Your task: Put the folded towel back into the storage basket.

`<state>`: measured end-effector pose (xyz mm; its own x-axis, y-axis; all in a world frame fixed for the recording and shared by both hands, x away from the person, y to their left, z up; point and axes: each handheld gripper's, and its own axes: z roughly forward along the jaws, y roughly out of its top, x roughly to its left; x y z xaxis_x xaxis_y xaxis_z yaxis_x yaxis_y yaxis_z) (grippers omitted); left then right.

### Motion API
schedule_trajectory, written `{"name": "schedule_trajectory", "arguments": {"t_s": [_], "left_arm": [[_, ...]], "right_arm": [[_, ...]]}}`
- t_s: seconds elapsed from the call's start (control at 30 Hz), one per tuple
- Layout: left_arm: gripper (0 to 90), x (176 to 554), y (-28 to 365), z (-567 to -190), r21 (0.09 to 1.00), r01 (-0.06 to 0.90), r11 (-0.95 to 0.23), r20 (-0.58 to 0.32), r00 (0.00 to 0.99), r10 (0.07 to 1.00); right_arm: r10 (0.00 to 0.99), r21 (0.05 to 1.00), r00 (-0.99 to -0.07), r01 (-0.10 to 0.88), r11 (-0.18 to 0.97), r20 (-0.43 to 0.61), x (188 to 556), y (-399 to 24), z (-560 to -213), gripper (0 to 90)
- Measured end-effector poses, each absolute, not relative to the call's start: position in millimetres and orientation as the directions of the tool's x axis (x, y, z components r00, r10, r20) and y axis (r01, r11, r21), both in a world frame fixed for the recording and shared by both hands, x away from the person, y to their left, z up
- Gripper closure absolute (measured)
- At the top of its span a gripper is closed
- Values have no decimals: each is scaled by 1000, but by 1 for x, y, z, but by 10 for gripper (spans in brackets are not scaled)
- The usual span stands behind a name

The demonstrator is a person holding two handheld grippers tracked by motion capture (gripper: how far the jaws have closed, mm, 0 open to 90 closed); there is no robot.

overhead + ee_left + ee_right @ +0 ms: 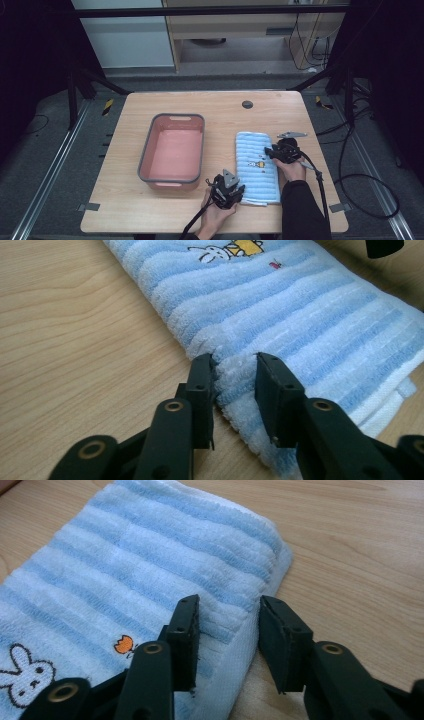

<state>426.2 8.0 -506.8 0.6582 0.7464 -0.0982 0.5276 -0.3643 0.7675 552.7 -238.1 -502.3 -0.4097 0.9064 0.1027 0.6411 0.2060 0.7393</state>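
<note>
A folded light-blue striped towel (257, 162) with a small rabbit picture lies on the wooden table, right of centre. My left gripper (241, 193) is at the towel's near left corner. In the left gripper view its jaws (235, 375) pinch the bunched edge of the towel (300, 315). My right gripper (270, 151) sits at the towel's right edge, farther back. In the right gripper view it (227, 620) straddles the folded edge of the towel (125, 555): one jaw rests on top, and the other stands just off the edge with wood showing in the gap.
A pink rectangular tub with a grey rim (146, 155) stands left of the towel, with nothing inside. A small black round cap (247, 104) sits in the tabletop near the far edge. Cables trail from both grippers toward the table's near edge.
</note>
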Motion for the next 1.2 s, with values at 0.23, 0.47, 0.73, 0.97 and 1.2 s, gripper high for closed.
{"name": "schedule_trajectory", "arguments": {"t_s": [0.23, 0.47, 0.73, 0.97, 1.2], "left_arm": [[825, 425, 6, -505, 766, 534, -359, -106, 655, 748], [862, 426, 11, -503, 779, 537, -324, -143, 655, 742], [864, 426, 23, -486, 808, 518, -280, -169, 660, 732], [864, 422, 29, -468, 833, 489, -261, -169, 672, 721], [864, 418, 34, -448, 853, 452, -260, -149, 690, 708]], "right_arm": [[895, 735, -422, 652, 188, 145, 552, -237, -502, 790], [891, 748, -434, 633, 198, 132, 548, -235, -495, 827], [880, 794, -452, 584, 169, 145, 538, -237, -474, 830], [873, 834, -467, 531, 151, 139, 529, -236, -451, 830], [876, 861, -466, 490, 139, 124, 522, -233, -432, 830]]}}
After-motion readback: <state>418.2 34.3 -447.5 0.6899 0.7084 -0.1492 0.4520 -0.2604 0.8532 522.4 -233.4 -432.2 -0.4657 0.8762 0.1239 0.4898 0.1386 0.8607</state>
